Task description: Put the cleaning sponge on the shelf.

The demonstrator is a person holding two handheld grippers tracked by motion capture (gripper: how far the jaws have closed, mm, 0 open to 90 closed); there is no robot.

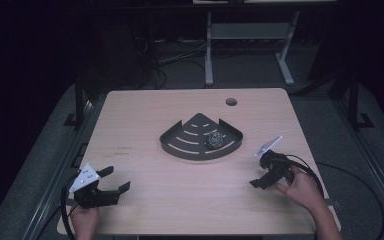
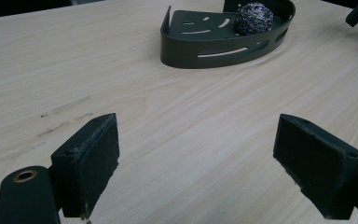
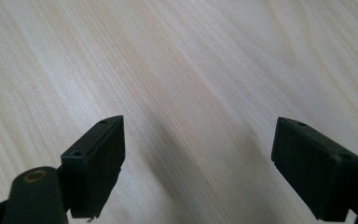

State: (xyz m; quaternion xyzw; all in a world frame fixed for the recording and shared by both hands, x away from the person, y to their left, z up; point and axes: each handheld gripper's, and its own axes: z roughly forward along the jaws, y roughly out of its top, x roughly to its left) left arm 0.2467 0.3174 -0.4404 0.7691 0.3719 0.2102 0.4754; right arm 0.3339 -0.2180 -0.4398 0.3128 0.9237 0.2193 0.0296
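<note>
The pale wood-grained table bore faint dark smudges at its 8 o'clock. The dark grey slotted metal corner tray held a silvery-grey wire scouring ball. Both grippers' jaws were black.

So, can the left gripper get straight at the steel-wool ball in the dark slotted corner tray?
Probably yes. The left gripper is open, with bare wooden table ahead, but the dark slotted corner tray walls the grey steel-wool ball, so come in over the rim.
</note>
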